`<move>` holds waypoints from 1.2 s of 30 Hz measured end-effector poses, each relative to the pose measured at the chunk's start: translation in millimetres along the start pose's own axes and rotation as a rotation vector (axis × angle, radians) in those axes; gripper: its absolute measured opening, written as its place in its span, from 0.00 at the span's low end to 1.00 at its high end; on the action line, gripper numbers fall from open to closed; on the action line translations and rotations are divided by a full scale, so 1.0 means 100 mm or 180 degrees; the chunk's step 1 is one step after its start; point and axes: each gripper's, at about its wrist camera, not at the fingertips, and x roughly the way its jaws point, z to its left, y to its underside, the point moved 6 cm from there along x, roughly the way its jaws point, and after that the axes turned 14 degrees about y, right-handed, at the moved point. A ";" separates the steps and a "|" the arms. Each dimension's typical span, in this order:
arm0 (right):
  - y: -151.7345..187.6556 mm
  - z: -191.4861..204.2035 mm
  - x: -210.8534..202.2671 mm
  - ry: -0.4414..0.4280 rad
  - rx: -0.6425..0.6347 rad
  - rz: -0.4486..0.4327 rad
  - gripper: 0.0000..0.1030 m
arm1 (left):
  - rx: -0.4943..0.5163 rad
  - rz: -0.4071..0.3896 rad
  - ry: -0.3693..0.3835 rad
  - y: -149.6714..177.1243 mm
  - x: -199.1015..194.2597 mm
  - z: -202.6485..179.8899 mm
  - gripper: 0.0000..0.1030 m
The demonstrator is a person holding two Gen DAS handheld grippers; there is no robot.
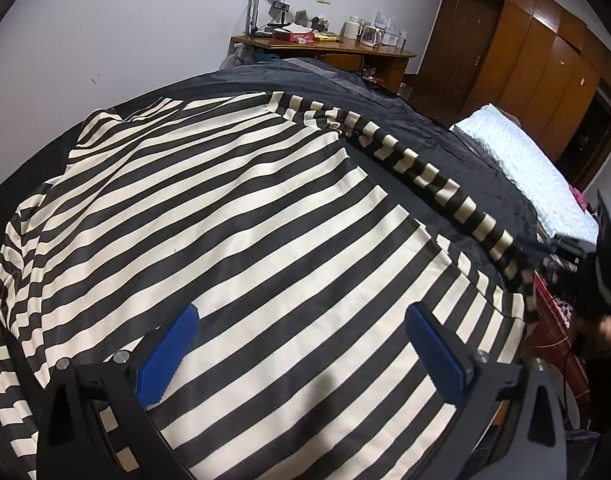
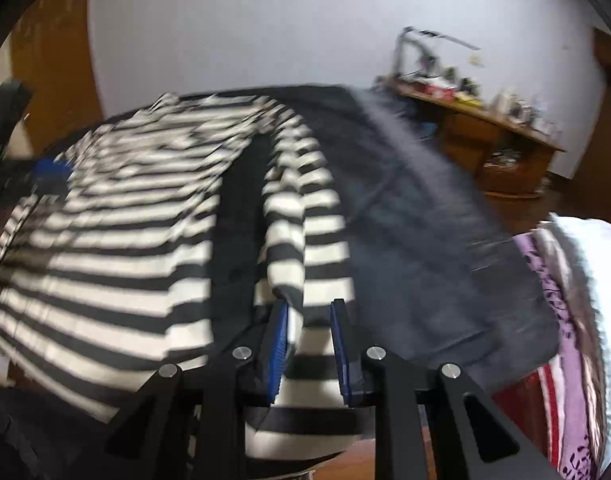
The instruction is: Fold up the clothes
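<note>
A black-and-cream striped long-sleeved top (image 1: 233, 216) lies spread on a dark sheet (image 1: 457, 148) over the bed. My left gripper (image 1: 301, 320) is open and empty, its blue pads just above the top's body near the hem. One sleeve (image 1: 437, 184) stretches out to the right, where my right gripper (image 1: 545, 248) holds its end. In the blurred right wrist view, my right gripper (image 2: 308, 312) is shut on the striped sleeve (image 2: 301, 216), which runs away toward the top's body (image 2: 117, 232). The left gripper (image 2: 45, 172) shows at far left.
A wooden desk (image 1: 325, 50) with cups, a lamp and clutter stands against the white wall beyond the bed. A brown wardrobe (image 1: 537, 48) fills the right. A white textured blanket (image 1: 517, 156) and purple and red bedding (image 2: 561, 320) lie at the bed's right edge.
</note>
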 end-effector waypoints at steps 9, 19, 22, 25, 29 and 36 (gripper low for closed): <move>-0.07 -0.18 -0.12 -0.0455 0.0437 0.0035 0.23 | -0.0031 -0.0030 0.0122 -0.05 0.00 -0.01 1.00; 0.50 -0.45 -0.13 -0.0905 0.1026 0.0616 0.50 | 0.0135 -0.0074 0.0273 -0.10 0.01 -0.23 1.00; 0.71 -0.60 -0.14 -0.1050 0.1255 0.0696 0.79 | 0.0165 -0.0093 0.0317 -0.11 0.02 -0.31 1.00; 0.87 -0.68 -0.07 -0.1364 0.1483 0.0749 0.79 | 0.0195 -0.0102 0.0336 -0.12 0.03 -0.38 1.00; 0.99 -0.72 0.17 -0.1799 0.1656 0.0862 0.79 | 0.0247 -0.0112 0.0303 -0.11 0.01 -0.47 1.00; 0.95 -0.54 0.47 -0.2419 0.1434 0.0825 0.79 | 0.0218 -0.0111 0.0175 -0.12 -0.02 -0.50 1.00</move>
